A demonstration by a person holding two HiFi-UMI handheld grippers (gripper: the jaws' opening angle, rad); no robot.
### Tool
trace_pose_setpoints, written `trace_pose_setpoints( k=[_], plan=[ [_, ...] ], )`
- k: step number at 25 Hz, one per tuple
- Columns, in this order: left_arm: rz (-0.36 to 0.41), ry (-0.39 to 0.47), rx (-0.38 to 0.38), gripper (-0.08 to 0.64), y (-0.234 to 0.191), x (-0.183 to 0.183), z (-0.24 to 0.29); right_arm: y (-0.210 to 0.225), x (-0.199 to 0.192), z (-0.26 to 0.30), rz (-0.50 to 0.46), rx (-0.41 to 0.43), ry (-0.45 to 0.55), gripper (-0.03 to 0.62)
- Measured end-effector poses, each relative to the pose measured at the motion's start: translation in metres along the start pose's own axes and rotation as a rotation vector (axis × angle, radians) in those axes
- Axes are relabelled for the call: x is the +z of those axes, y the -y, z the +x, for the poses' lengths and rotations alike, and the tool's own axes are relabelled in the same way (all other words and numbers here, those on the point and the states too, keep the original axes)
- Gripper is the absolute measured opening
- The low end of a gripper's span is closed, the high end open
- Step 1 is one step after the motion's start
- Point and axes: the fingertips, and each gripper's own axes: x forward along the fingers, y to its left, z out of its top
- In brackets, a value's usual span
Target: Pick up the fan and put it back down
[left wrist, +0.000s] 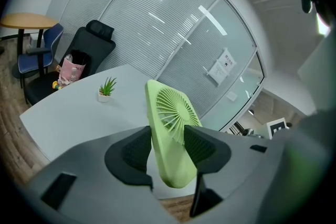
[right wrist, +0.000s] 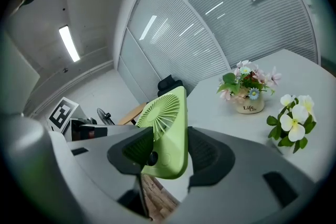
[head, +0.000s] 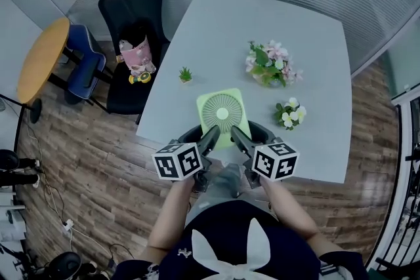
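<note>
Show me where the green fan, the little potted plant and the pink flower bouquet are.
green fan (head: 222, 112), head view, centre of its round grille.
little potted plant (head: 186, 74), head view, its green leaves.
pink flower bouquet (head: 270, 64), head view, middle of the blooms.

Your fan (head: 222, 112) is lime green with a radial-slat grille, your table (head: 216, 29) pale grey; the flowers (head: 270, 63) pink and white, the office chair (head: 128, 3) black

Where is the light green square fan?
In the head view the light green square fan is at the near edge of the grey table, held by the left gripper and right gripper, left of a white-flower pot.
</note>
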Motion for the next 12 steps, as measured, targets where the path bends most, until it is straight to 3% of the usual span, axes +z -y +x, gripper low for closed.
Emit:
trace_pose_setpoints(
  k=[12],
  plan=[
    [-0.031, 0.015, 0.022, 0.206, -0.014, 0.004, -0.003, -0.005, 0.000, 0.015, -0.014, 0.023, -0.030, 0.207]
  ],
)
